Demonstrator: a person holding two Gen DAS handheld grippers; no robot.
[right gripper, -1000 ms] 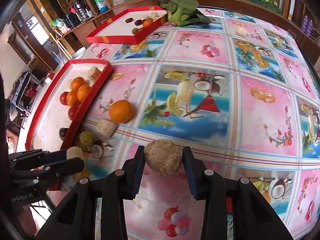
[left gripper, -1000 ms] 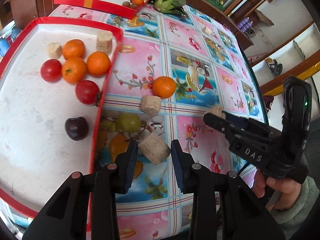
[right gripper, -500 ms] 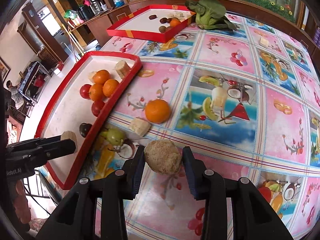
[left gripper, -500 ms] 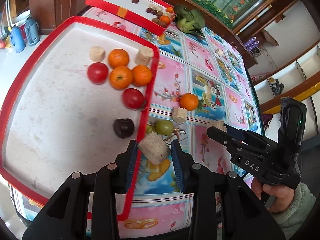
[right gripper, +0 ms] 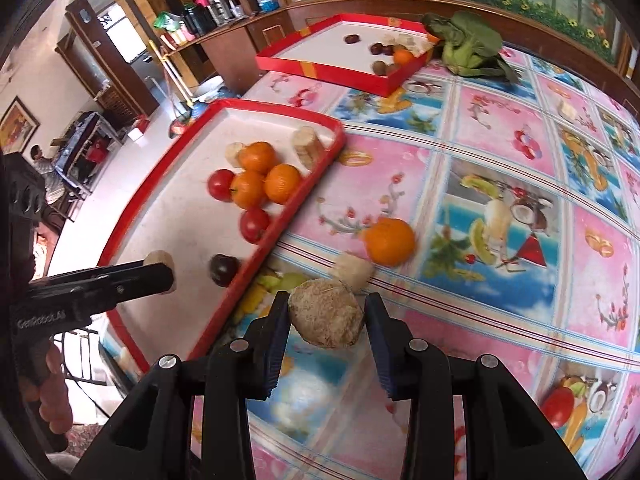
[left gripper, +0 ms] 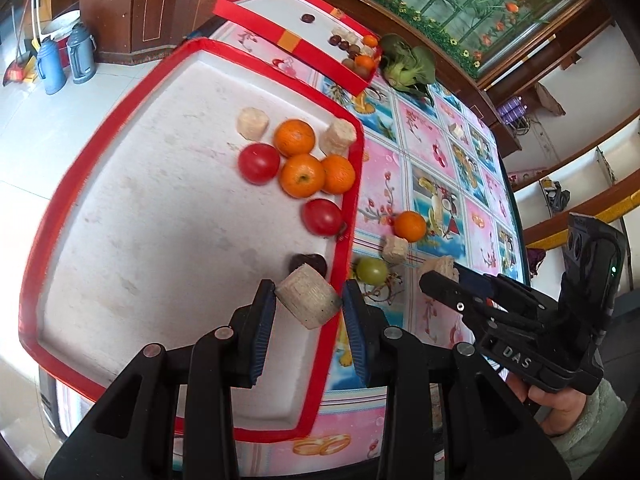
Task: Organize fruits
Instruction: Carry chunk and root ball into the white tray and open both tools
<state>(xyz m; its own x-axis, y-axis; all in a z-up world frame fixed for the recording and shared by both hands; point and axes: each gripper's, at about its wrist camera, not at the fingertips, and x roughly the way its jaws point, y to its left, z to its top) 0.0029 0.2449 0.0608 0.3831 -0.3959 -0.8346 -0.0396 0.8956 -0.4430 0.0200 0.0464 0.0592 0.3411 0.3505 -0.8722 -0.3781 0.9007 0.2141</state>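
Observation:
My left gripper point(left gripper: 308, 302) is shut on a pale cut cylinder chunk point(left gripper: 308, 300) and holds it above the near right part of the red-rimmed white tray point(left gripper: 120, 240). The tray holds oranges point(left gripper: 302, 174), tomatoes point(left gripper: 259, 163), a dark plum point(left gripper: 310, 262) and pale chunks point(left gripper: 252, 123). My right gripper point(right gripper: 326, 316) is shut on a rough brown chunk point(right gripper: 326, 318) above the tablecloth, just right of the tray point(right gripper: 180, 208). An orange point(right gripper: 390, 241), a pale chunk point(right gripper: 354, 270) and a green fruit point(left gripper: 372, 270) lie on the cloth beside the tray.
A second red tray point(right gripper: 320, 70) with small fruits stands at the far side, next to a leafy green vegetable point(right gripper: 466, 46). The fruit-patterned tablecloth point(right gripper: 500, 152) stretches to the right. The table's left edge drops to the floor beyond the near tray.
My left gripper lifted the pale chunk off the cloth and carried it left over the tray. My right gripper, holding the brown chunk, moved left toward the tray.

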